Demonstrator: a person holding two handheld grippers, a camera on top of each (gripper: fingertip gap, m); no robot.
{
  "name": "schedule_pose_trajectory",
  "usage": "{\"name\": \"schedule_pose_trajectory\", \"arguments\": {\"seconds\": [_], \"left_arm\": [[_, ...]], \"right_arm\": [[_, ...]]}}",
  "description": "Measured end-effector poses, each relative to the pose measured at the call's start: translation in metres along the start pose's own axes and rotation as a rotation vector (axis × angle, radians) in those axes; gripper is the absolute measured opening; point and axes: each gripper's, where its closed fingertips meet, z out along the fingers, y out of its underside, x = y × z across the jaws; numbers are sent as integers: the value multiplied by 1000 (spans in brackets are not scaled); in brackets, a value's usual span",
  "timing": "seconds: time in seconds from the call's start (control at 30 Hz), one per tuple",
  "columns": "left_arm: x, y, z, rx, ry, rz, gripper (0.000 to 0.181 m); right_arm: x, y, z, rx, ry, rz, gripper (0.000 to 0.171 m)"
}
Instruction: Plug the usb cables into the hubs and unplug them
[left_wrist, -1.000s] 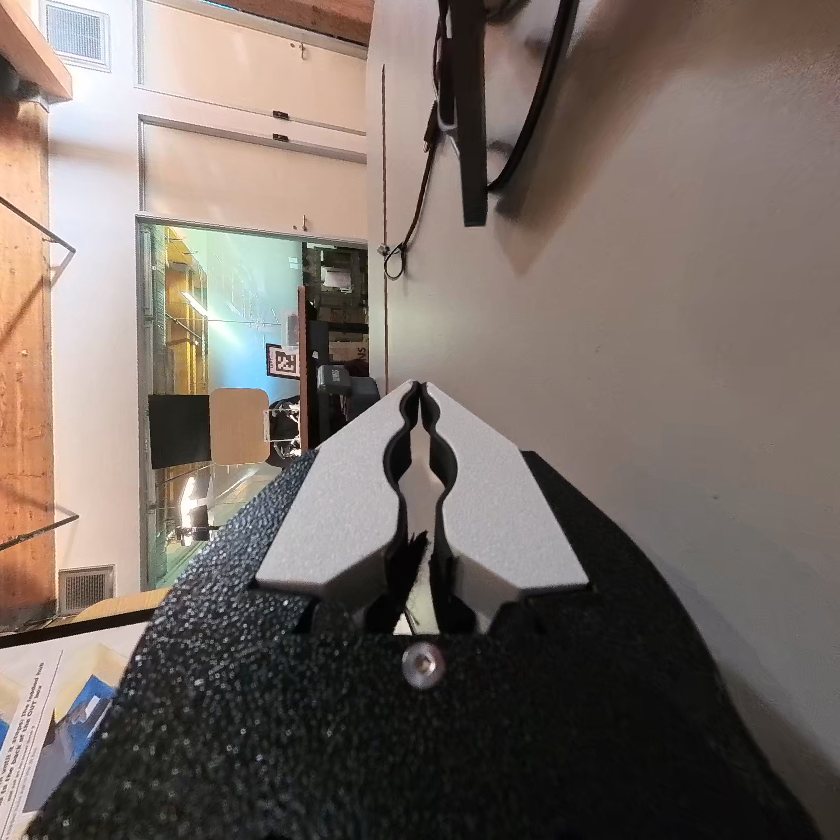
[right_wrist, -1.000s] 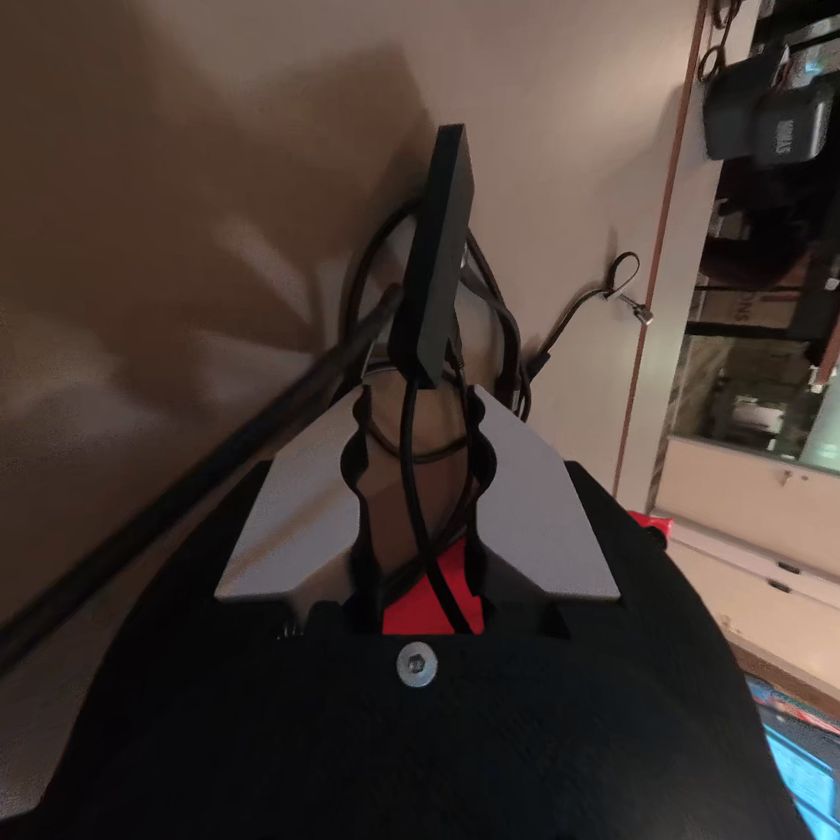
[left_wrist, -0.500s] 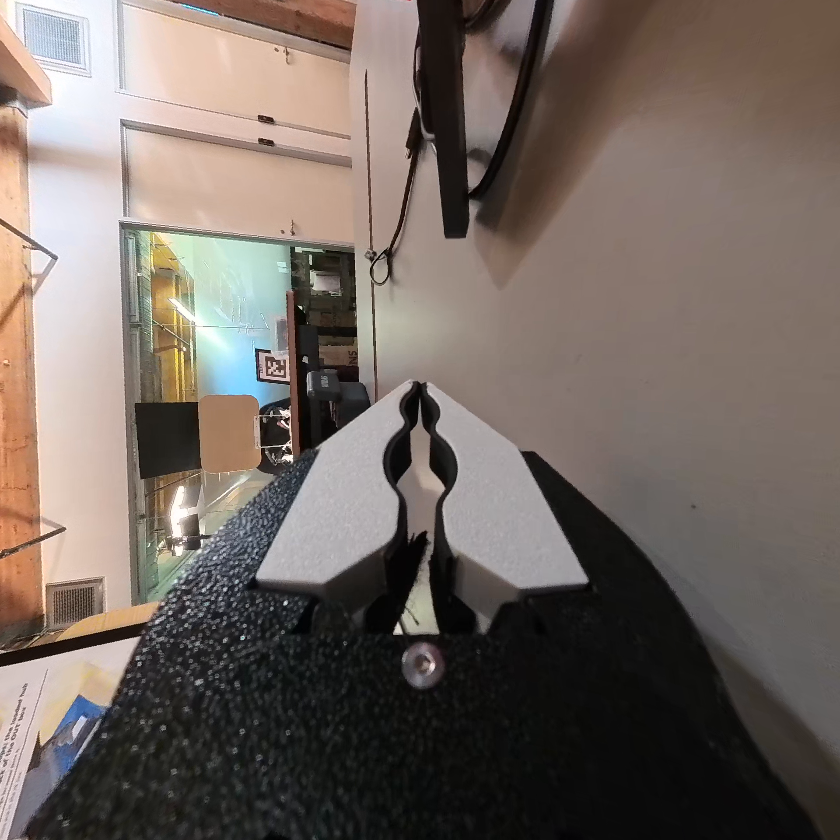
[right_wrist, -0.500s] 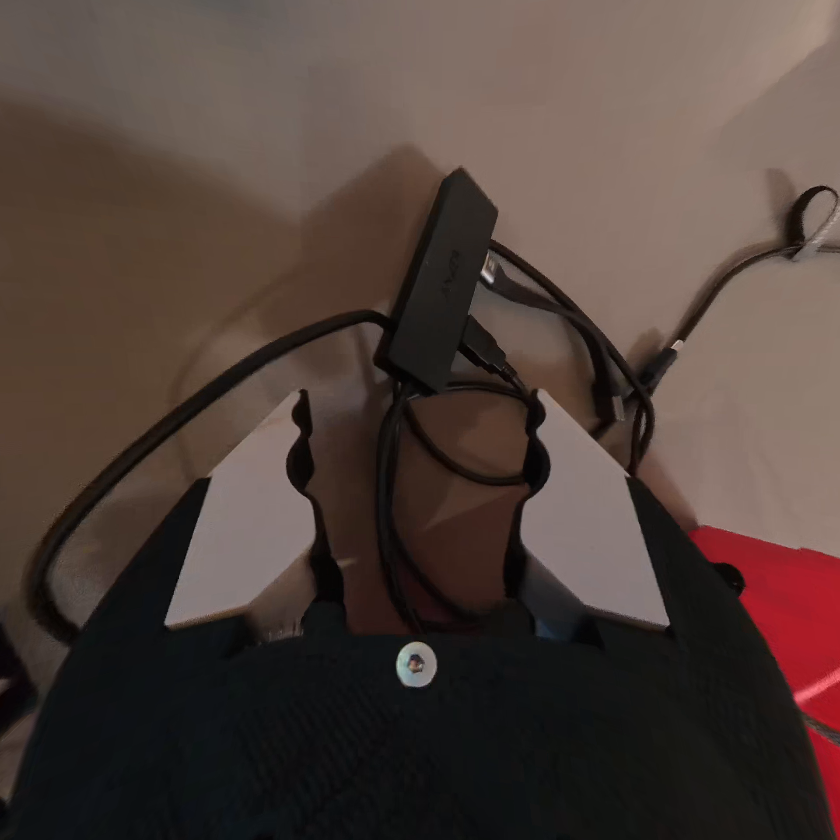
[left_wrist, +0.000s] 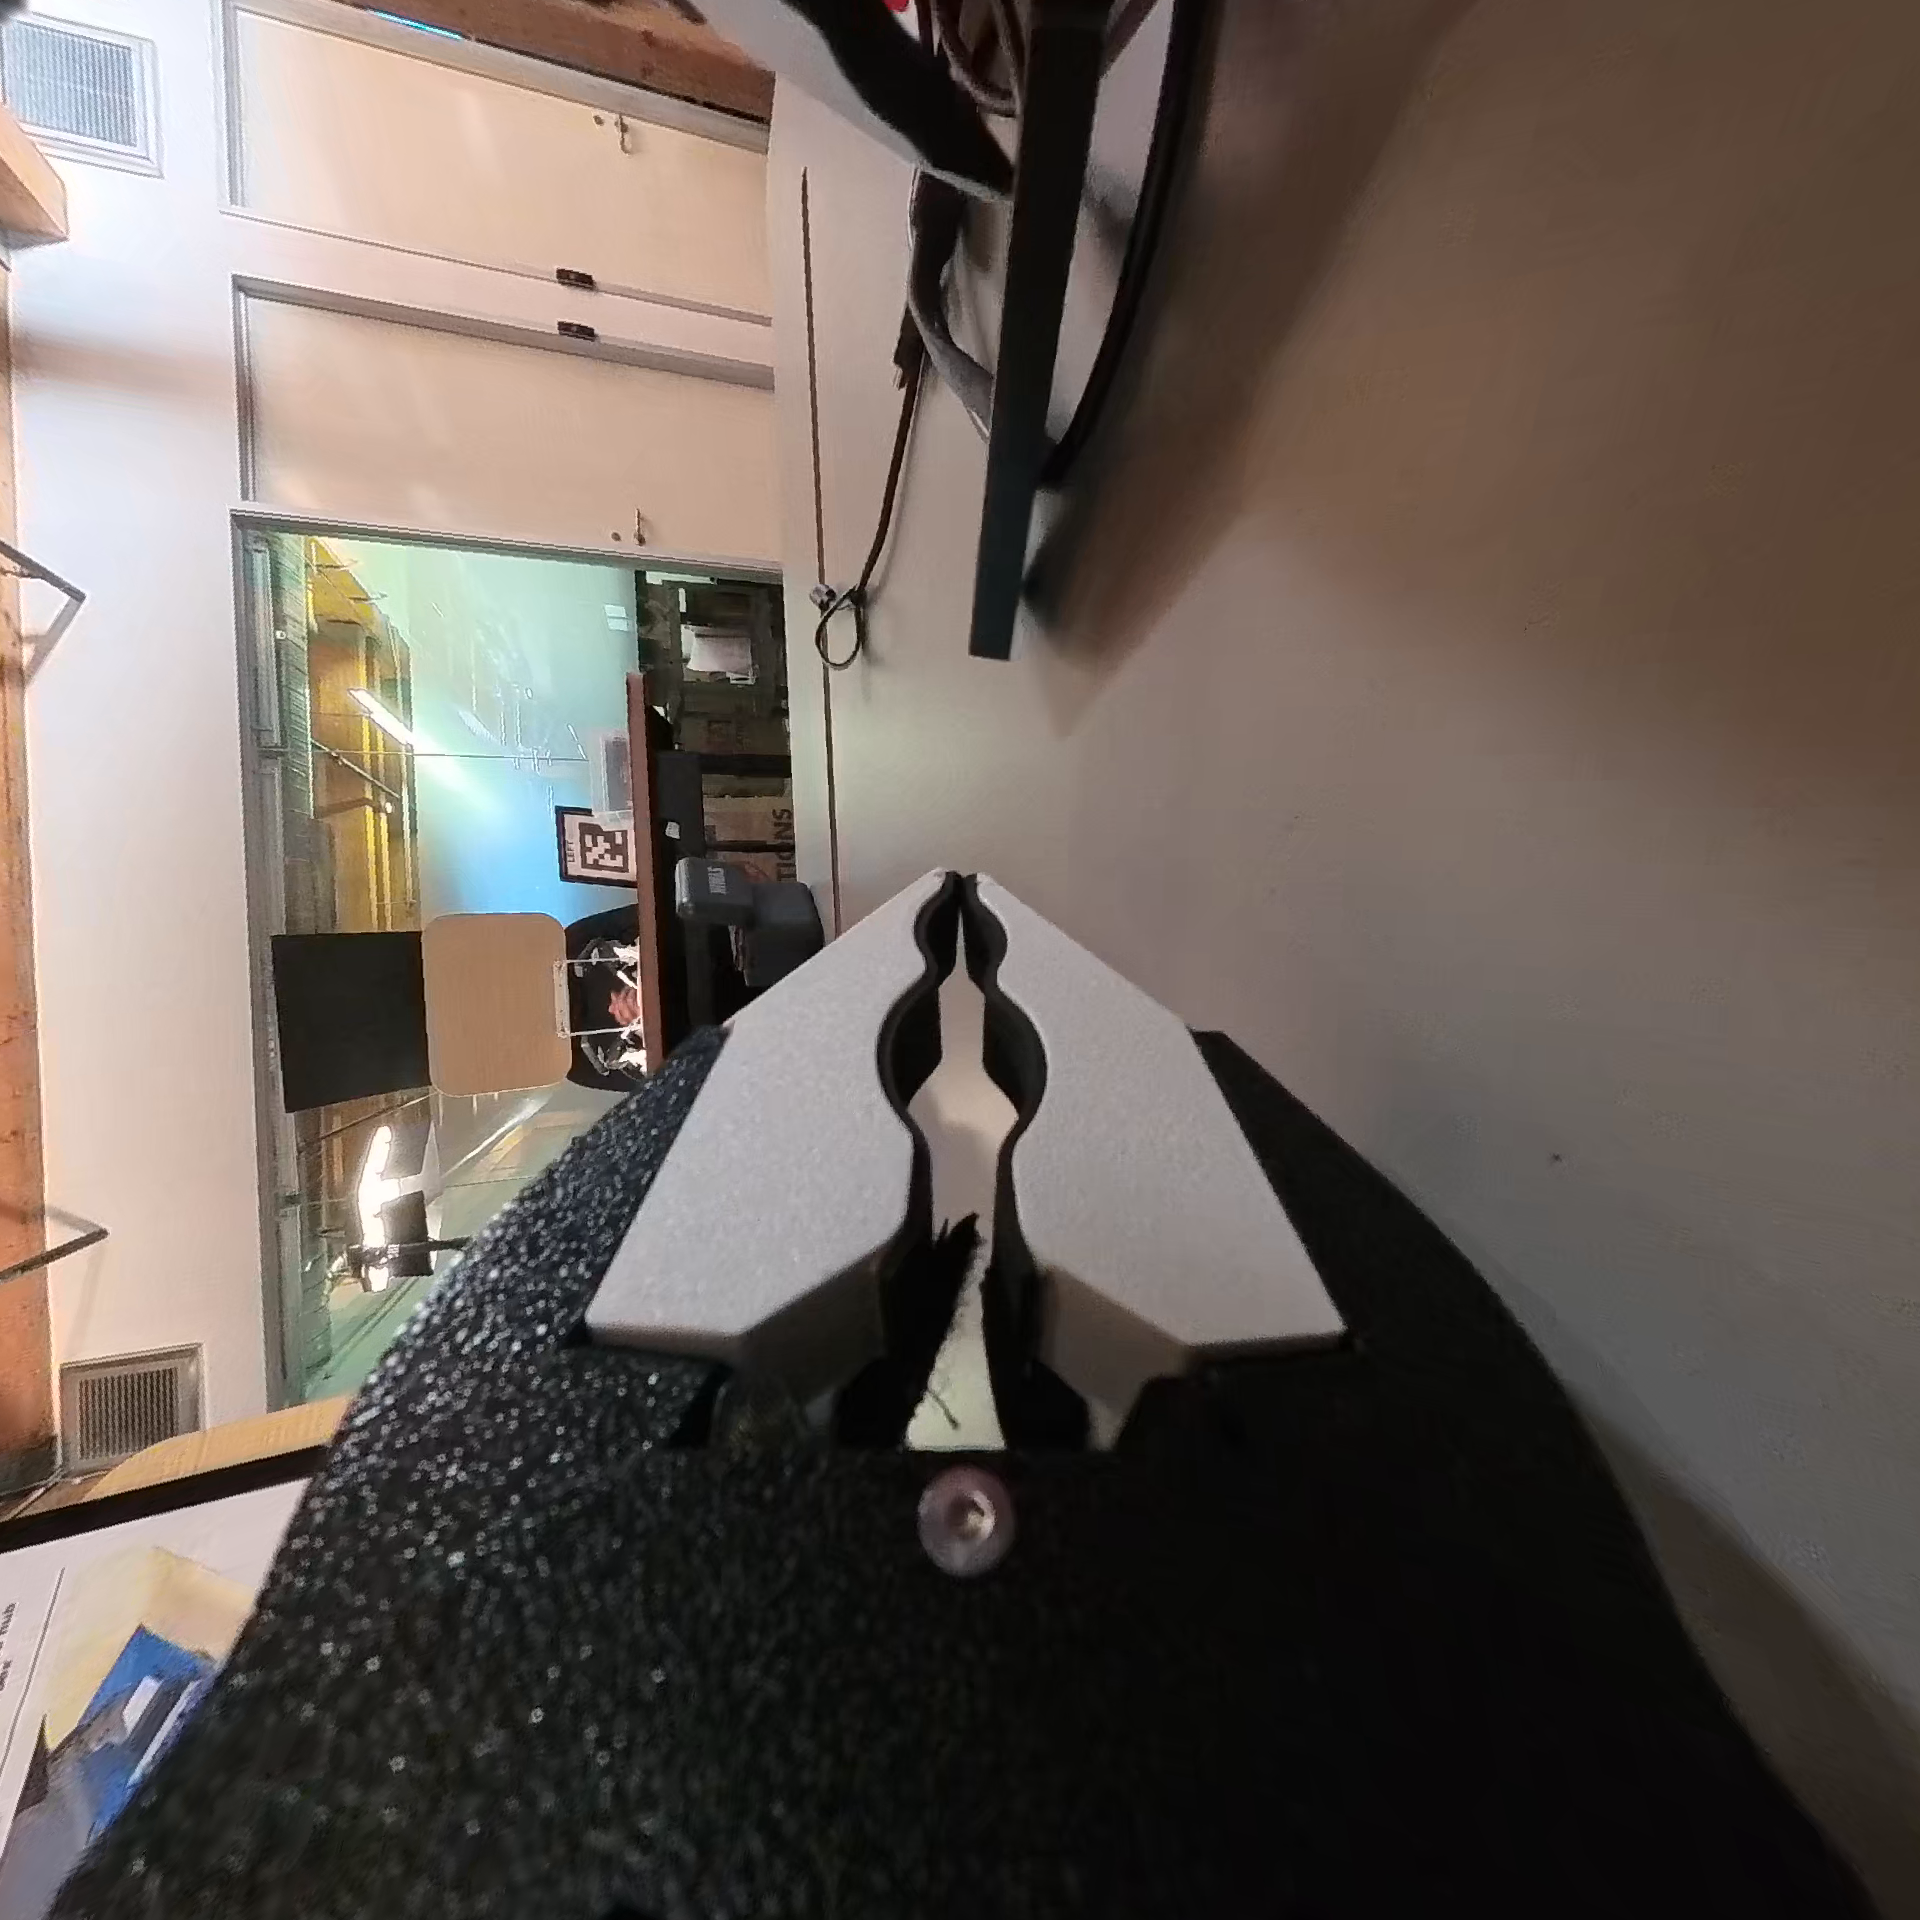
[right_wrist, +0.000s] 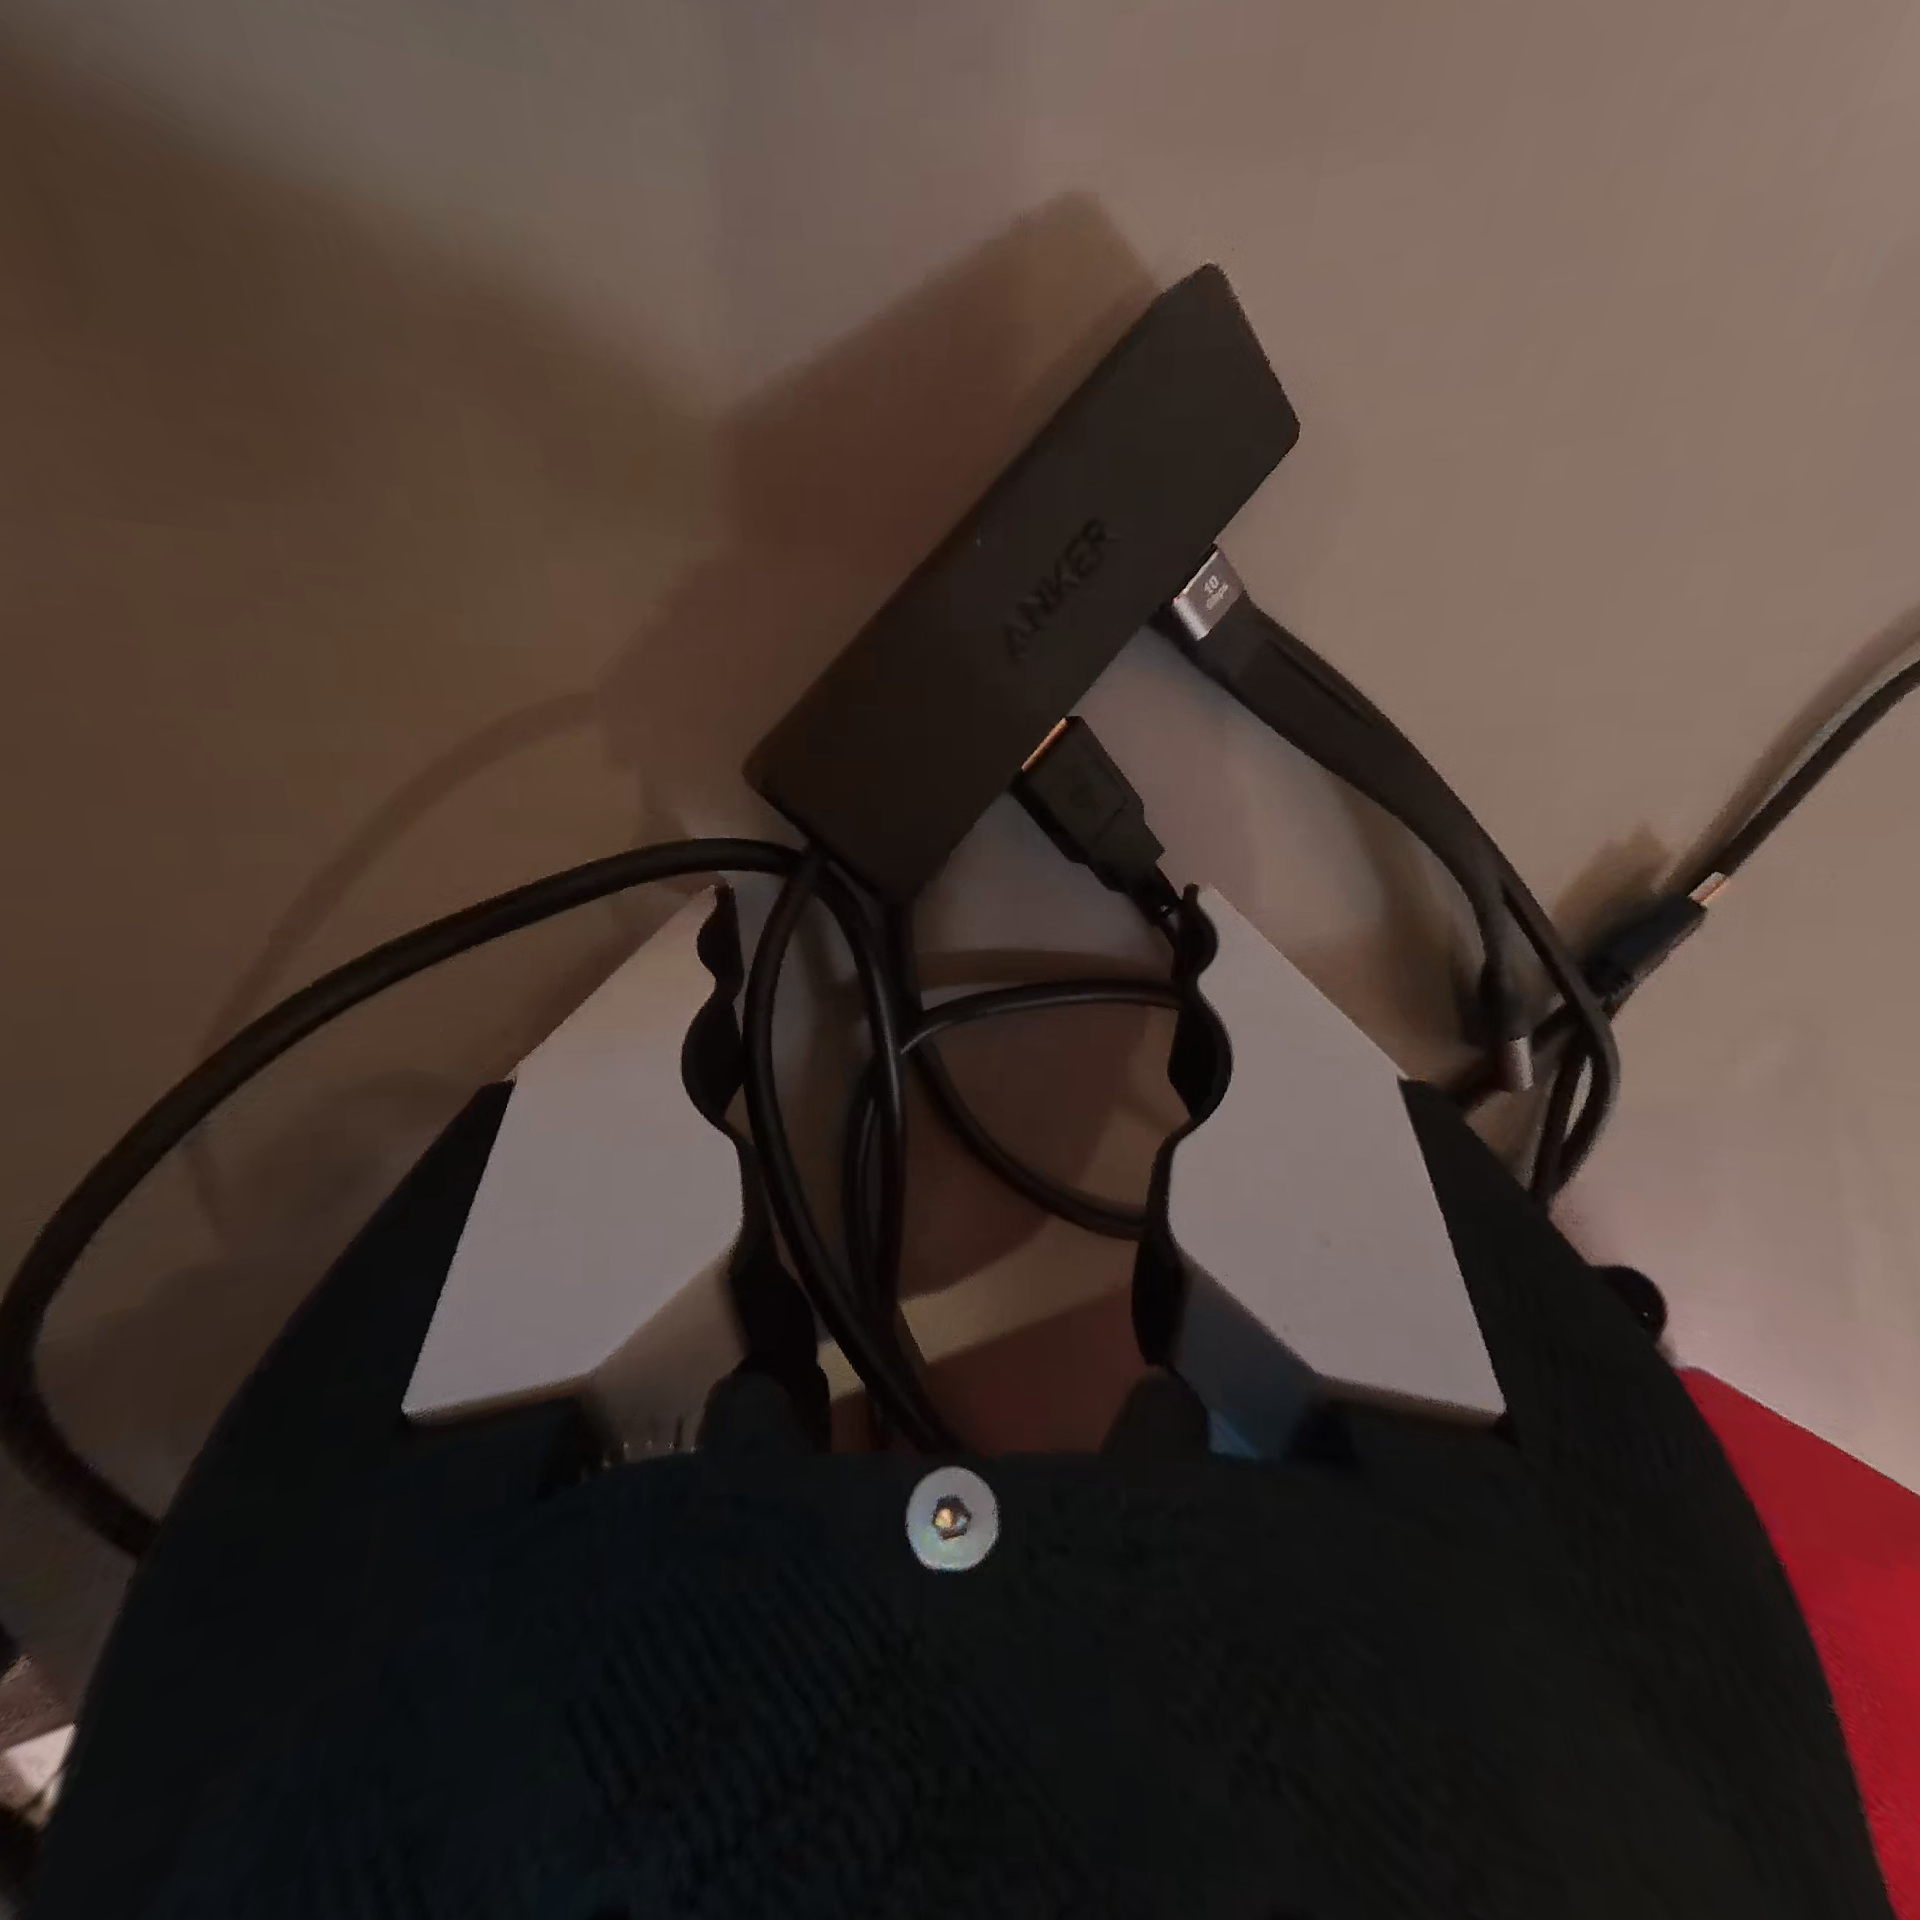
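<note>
A black USB hub (right_wrist: 1029, 592) lies flat on the pale table (right_wrist: 520, 364), just beyond my right gripper (right_wrist: 956, 906). The right gripper is open and empty, with its jaws wide apart over a tangle of thin black cables (right_wrist: 883, 1091). Two plugs sit in the hub's right side: a silver-tipped plug (right_wrist: 1208, 600) on a flat black cable and a black USB plug (right_wrist: 1091, 805). My left gripper (left_wrist: 958, 881) is shut and empty, well short of the hub (left_wrist: 1023, 416), which shows edge-on there.
A thick black cable (right_wrist: 312, 997) loops off to the left of the hub. Loose connectors (right_wrist: 1517, 1060) lie to its right. A red object (right_wrist: 1818, 1507) sits at the lower right. The table edge (left_wrist: 821, 520) and a glass-walled room lie beyond in the left wrist view.
My right gripper has opened wider and tilted to look down on the hub, which now lies in full view with both plugs showing. The left gripper stays shut and has drifted slightly.
</note>
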Motion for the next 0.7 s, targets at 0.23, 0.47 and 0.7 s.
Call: {"name": "schedule_pose_trajectory", "arguments": {"seconds": [0.23,0.47,0.7], "left_arm": [[3,-1,1,2,17,14,0],[2,1,1,1,19,2,0],[4,-4,0,6,22,-1,0]], "right_arm": [[3,-3,2,6,-80,92,84],[5,-6,7,15,-120,129,87],[11,-13,4,68,66,41,6]]}}
